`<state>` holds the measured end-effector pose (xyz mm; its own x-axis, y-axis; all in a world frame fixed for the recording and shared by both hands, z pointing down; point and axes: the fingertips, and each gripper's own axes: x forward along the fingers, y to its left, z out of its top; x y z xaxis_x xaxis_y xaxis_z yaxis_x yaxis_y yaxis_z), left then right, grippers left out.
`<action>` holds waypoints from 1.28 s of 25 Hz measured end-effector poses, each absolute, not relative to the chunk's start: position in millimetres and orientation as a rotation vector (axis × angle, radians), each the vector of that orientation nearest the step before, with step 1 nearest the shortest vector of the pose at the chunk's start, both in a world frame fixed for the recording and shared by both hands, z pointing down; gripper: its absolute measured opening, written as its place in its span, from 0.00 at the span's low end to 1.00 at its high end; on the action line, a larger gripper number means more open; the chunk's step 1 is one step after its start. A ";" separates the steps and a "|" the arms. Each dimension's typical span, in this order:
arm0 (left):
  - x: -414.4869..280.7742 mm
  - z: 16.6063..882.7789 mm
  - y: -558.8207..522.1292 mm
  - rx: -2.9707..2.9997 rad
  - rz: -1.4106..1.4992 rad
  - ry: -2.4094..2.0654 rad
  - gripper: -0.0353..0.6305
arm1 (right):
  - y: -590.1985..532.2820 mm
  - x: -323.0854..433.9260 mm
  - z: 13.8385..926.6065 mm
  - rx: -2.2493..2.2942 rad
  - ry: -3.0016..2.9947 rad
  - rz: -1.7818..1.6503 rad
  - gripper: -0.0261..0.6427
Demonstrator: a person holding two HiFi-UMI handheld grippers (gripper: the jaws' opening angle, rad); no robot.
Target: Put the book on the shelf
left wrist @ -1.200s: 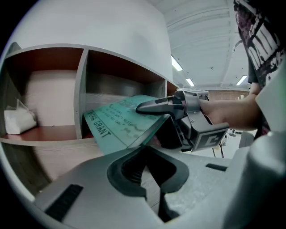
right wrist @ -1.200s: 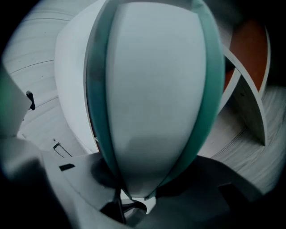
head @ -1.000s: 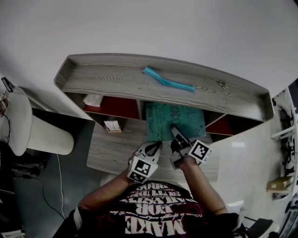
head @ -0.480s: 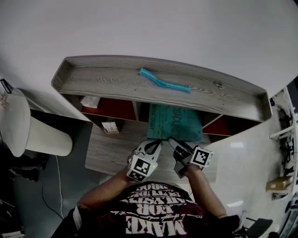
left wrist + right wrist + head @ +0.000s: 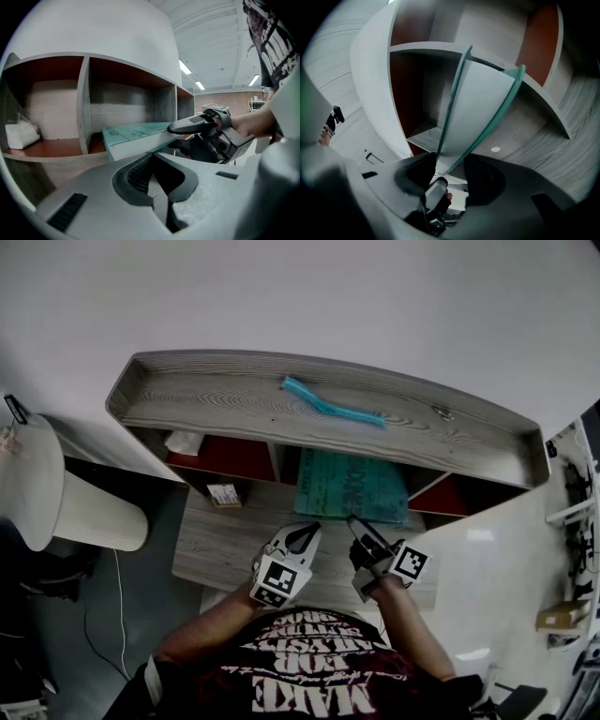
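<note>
Teal book [image 5: 352, 486] half inside the shelf [image 5: 234, 409]
At frame centre, my right gripper's [image 5: 361, 526] jaws are closing across the book's near edge, apparently to push it deeper into the middle compartment. My left gripper [image 5: 302, 535] waits beside it, jaws together, empty.
</note>
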<state>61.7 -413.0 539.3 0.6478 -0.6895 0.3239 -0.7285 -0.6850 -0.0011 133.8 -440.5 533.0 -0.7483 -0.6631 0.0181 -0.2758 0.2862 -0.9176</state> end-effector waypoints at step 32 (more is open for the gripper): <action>-73.3 517.4 -365.7 2.593 0.391 -1.476 0.06 | -392.9 108.6 531.0 -1.345 2.682 -0.892 0.33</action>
<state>-73.3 -365.7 517.4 0.4872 -0.8245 0.2876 -0.8588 -0.5122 -0.0136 108.6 -392.9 531.0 -0.6307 -0.7396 0.2351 -0.7330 0.4682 -0.4935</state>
